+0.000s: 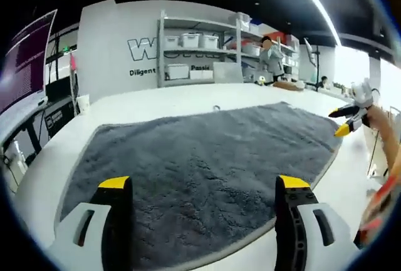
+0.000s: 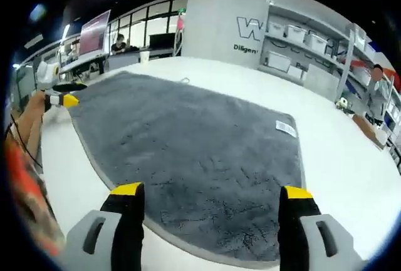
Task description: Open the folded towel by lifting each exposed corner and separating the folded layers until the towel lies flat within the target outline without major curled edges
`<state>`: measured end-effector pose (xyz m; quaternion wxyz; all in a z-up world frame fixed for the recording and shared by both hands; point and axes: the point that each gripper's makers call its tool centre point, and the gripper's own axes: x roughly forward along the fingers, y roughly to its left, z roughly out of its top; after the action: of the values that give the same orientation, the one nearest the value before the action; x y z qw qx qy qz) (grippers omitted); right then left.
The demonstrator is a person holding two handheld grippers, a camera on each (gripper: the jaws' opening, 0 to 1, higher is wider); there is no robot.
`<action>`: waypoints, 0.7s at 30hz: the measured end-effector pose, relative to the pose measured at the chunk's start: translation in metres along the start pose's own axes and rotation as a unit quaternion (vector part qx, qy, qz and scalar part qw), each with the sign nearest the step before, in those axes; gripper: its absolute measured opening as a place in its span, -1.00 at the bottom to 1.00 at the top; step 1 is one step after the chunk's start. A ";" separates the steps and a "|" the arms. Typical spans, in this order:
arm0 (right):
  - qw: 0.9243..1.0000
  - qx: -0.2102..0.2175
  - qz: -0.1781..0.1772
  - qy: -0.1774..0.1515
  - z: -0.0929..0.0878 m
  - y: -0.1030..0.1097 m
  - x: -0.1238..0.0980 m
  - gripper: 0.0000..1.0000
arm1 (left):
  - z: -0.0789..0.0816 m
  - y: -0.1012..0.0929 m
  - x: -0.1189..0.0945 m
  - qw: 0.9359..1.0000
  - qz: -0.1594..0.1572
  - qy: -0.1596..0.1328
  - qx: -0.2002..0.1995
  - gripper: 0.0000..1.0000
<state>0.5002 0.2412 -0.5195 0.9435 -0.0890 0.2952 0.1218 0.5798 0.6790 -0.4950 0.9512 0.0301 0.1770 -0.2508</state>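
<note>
Grey terry towel [image 1: 200,158] lies spread flat on the white table [image 1: 156,99], a white barcode tag [image 2: 286,127] near its far right corner. On the back wall [image 1: 119,46], beside the shelving, only "Diligent" reads clearly. Left gripper [image 1: 203,186] and right gripper [image 2: 210,193] hover over the near edge, jaws apart, holding nothing.

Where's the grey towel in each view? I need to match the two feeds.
Left gripper view: the grey towel lies spread flat across the middle, running under the left gripper.
Right gripper view: the towel fills the centre, its white label near the right edge, the right gripper above its near edge.
Shared landmark: the shelving rack with white bins beside the lettered wall.
</note>
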 end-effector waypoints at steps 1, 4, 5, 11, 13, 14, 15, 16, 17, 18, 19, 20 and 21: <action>1.000 0.008 0.004 -0.001 -0.001 0.000 0.000 0.75 | 0.000 0.003 -0.001 1.000 0.001 -0.002 -0.007 0.84; 1.000 0.022 0.011 0.002 -0.008 -0.002 0.004 0.72 | -0.002 0.017 -0.007 1.000 0.009 -0.009 -0.024 0.84; 1.000 0.022 0.009 0.013 -0.015 -0.004 0.005 0.72 | -0.003 0.021 -0.009 0.999 0.012 -0.008 -0.029 0.84; 0.999 0.036 0.032 -0.014 -0.022 -0.009 0.006 0.74 | -0.012 0.040 -0.018 0.998 0.036 -0.002 -0.044 0.83; 0.999 0.034 0.038 -0.020 -0.023 -0.010 0.004 0.70 | -0.014 0.044 -0.021 0.998 0.041 -0.002 -0.047 0.82; 0.998 0.033 0.039 -0.021 -0.024 -0.010 0.003 0.67 | -0.014 0.044 -0.021 0.998 0.042 -0.002 -0.048 0.82; 0.998 0.028 0.043 -0.026 -0.025 -0.014 0.002 0.65 | -0.016 0.046 -0.021 0.998 0.046 -0.001 -0.051 0.82; 0.998 0.027 0.046 -0.029 -0.025 -0.016 0.001 0.64 | -0.019 0.046 -0.021 0.998 0.047 0.003 -0.052 0.82; 0.998 0.026 0.048 -0.033 -0.026 -0.018 0.000 0.63 | -0.022 0.047 -0.020 0.997 0.048 0.006 -0.053 0.81; 0.998 0.026 0.049 -0.035 -0.026 -0.019 0.000 0.61 | -0.024 0.047 -0.020 0.997 0.048 0.010 -0.054 0.81; 0.998 0.026 0.051 -0.037 -0.026 -0.020 -0.001 0.60 | -0.029 0.045 -0.019 0.997 0.049 0.014 -0.055 0.81; 0.998 0.026 0.051 -0.038 -0.026 -0.020 -0.001 0.60 | -0.031 0.045 -0.018 0.997 0.049 0.017 -0.056 0.81; 0.998 0.025 0.053 -0.039 -0.027 -0.020 -0.002 0.59 | -0.036 0.041 -0.018 0.997 0.045 0.022 -0.057 0.81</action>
<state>0.4902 0.2154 -0.5381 0.9485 -0.0450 0.2652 0.1672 0.5735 0.7287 -0.5238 0.9575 -0.0109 0.2107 -0.1964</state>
